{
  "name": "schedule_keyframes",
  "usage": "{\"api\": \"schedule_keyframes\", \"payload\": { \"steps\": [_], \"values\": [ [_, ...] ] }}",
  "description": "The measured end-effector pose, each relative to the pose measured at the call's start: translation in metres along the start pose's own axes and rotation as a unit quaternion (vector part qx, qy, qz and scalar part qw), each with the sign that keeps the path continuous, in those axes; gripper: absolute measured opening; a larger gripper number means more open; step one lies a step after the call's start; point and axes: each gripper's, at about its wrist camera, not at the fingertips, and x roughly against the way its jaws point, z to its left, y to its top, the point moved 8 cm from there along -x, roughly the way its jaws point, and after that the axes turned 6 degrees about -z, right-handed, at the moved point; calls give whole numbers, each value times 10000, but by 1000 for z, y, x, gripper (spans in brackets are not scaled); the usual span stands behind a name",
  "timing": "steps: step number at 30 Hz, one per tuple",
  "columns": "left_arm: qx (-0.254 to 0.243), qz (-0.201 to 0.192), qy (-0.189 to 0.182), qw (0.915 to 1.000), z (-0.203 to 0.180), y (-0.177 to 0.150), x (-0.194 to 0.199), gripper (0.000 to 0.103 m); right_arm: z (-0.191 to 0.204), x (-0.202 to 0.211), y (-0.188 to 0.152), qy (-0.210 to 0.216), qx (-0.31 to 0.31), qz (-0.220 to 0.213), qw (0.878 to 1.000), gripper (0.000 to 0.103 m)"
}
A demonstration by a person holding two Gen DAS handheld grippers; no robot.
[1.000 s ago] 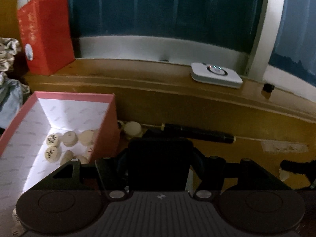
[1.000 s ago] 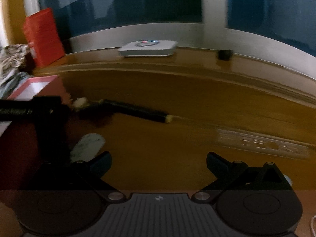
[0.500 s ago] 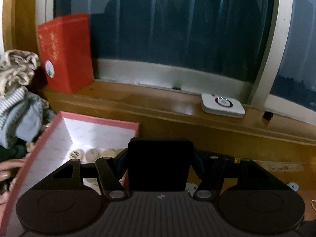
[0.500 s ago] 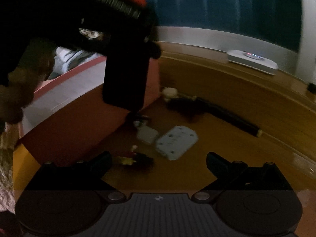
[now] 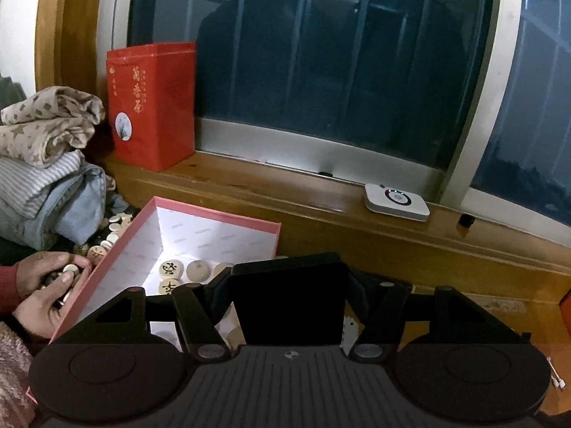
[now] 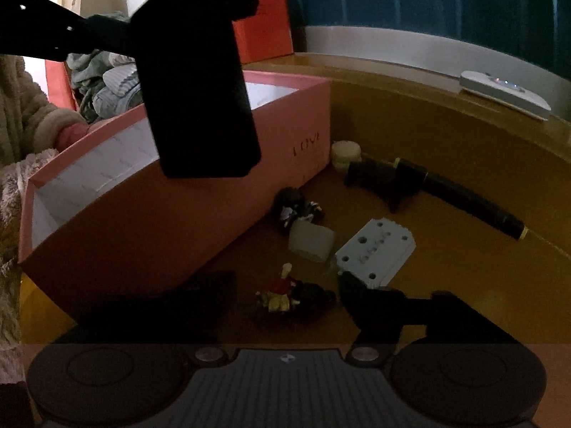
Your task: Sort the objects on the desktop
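Flat black rectangular block (image 5: 289,303) sits clamped in the left claw (image 5: 289,306) above the pink cardboard box (image 5: 217,214); the right claw (image 6: 285,306) gapes empty over the wooden counter (image 6: 464,285).

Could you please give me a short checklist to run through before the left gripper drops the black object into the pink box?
1. Left gripper shut on the flat black rectangular object: ok.
2. Black object above the open pink cardboard box: ok.
3. Box interior has room beside the round wooden chess pieces: ok.
4. Person's bare hand outside the box wall: ok.
5. Right gripper open and low over the table, apart from the box: ok.
6. Object's exact height above the box floor: cannot tell.
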Motion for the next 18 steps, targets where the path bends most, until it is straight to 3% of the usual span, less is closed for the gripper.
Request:
{"api": "schedule_keyframes", "payload": {
  "steps": [2,11,18],
  "values": [
    [40,-11,-14,10000,2,0,2,64,0,1,-1,27,-80,51,10000,52],
    [8,-49,-45,10000,-2,2,4,64,-12,19,7,-144,-176,-161,9996,52],
    [-135,-69,-292,9995,-25,4,2,64,-34,41,14,-564,-126,-343,9977,52]
  ]
}}
